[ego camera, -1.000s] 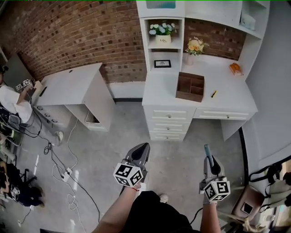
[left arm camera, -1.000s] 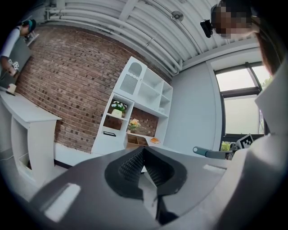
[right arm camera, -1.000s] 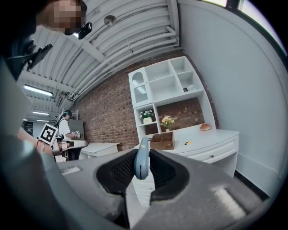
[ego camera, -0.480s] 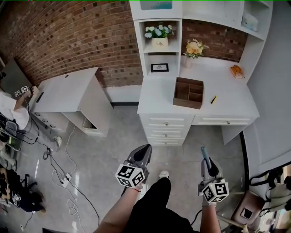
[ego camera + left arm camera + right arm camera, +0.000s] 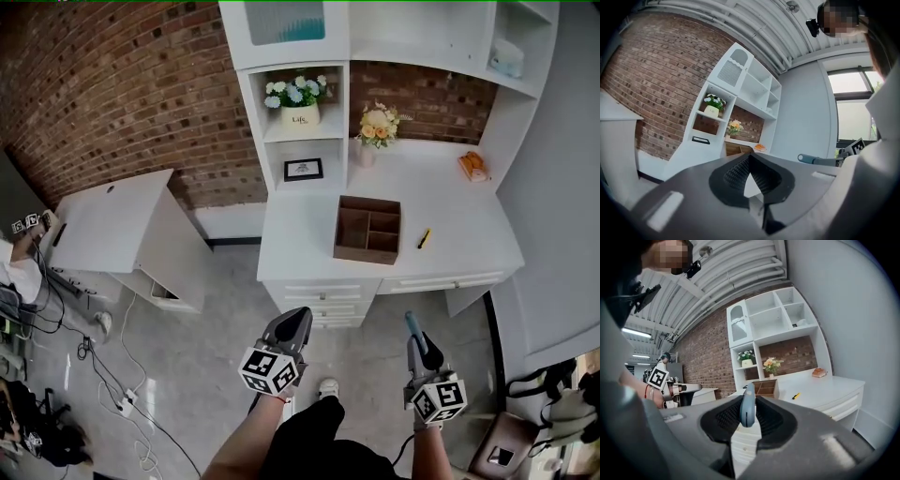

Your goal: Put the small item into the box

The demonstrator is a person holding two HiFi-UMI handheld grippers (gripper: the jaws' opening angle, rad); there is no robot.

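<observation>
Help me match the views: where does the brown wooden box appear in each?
Head view: brown wooden box on the desk, picture centre.
Left gripper view: box small, left of centre.
Right gripper view: box at centre.
Shared landmark: orange flowers behind it.
</observation>
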